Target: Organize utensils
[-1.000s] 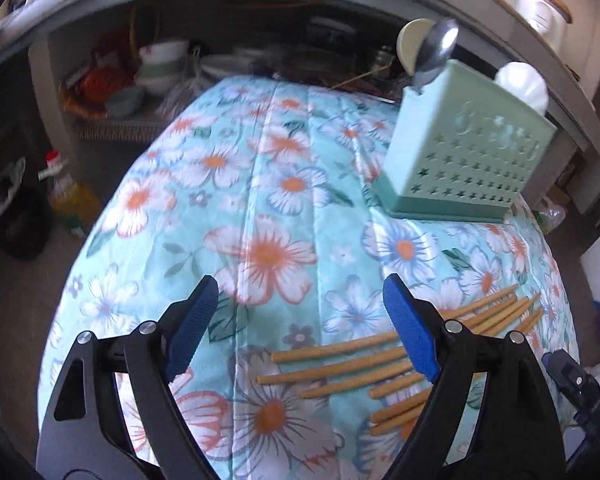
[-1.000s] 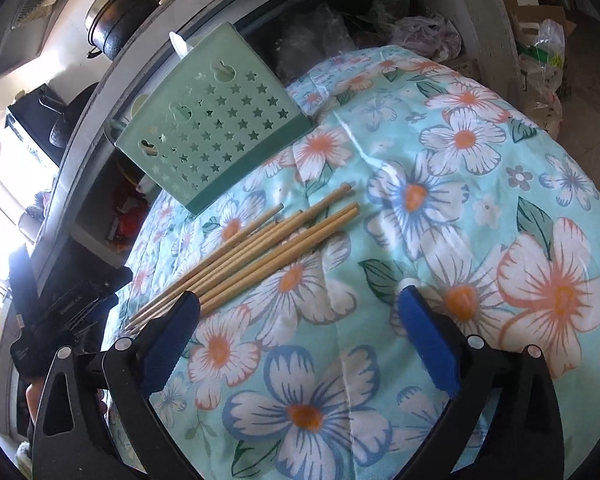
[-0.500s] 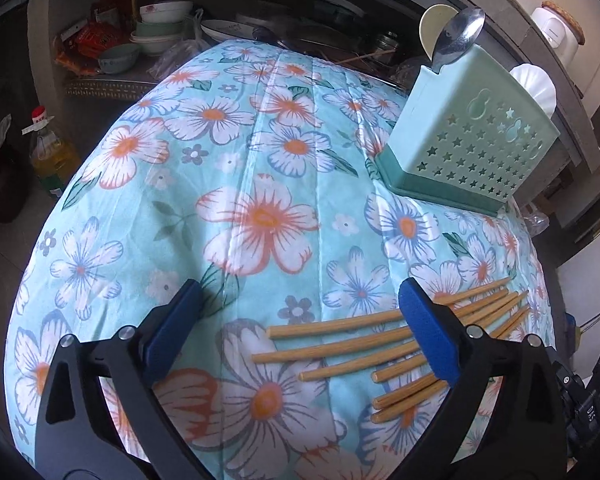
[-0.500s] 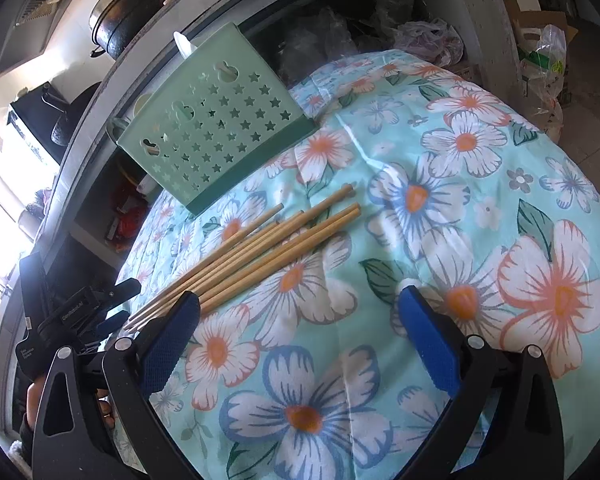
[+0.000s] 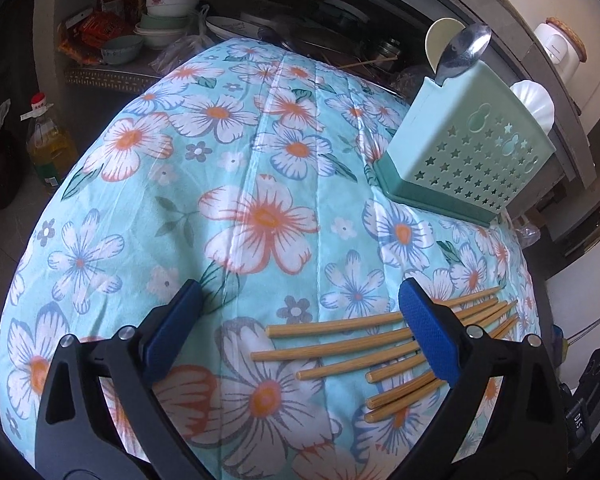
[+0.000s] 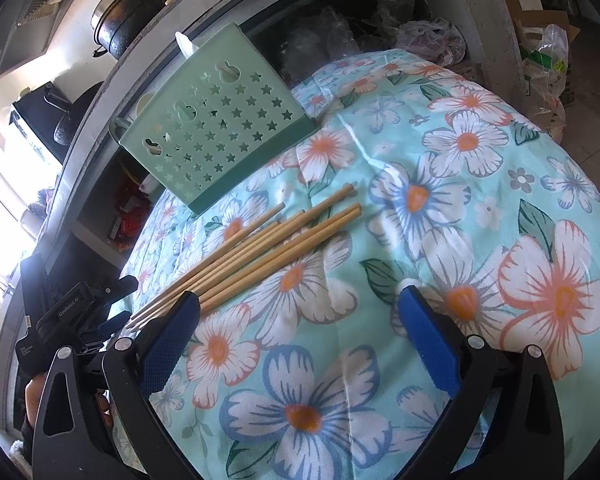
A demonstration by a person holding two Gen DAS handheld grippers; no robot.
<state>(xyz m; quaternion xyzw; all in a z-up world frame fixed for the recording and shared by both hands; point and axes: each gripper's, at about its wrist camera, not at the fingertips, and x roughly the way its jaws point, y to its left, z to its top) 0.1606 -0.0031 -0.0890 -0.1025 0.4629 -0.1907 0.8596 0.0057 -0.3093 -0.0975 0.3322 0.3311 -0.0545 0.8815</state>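
Lying loose on the floral tablecloth (image 5: 268,216) are the wooden chopsticks (image 5: 340,346) — a bundle of about seven, roughly parallel and touching one another, none of them held. In the left wrist view they stretch from the middle of the near cloth off to the right, passing behind the right finger of the left gripper (image 5: 300,320), whose jaws are spread wide with only cloth between them. In the right wrist view the chopsticks (image 6: 260,248) run from near left to far right, their near ends slipping behind the left finger of the right gripper (image 6: 300,324); its jaws are likewise spread wide and pinch nothing.

The green utensil holder (image 5: 464,160), pierced with star-shaped holes, stands upright on the far right of the cloth in the left wrist view, well apart from the chopsticks. A metal spoon (image 5: 464,50) and a pale round-headed utensil (image 5: 440,44) stick up from its far left compartment, and a white scalloped piece (image 5: 534,104) shows at its right side. From the right wrist the holder (image 6: 216,136) sits on the far left — just beyond the chopsticks' far tips. A black pot (image 6: 132,16) rests on the counter above it.
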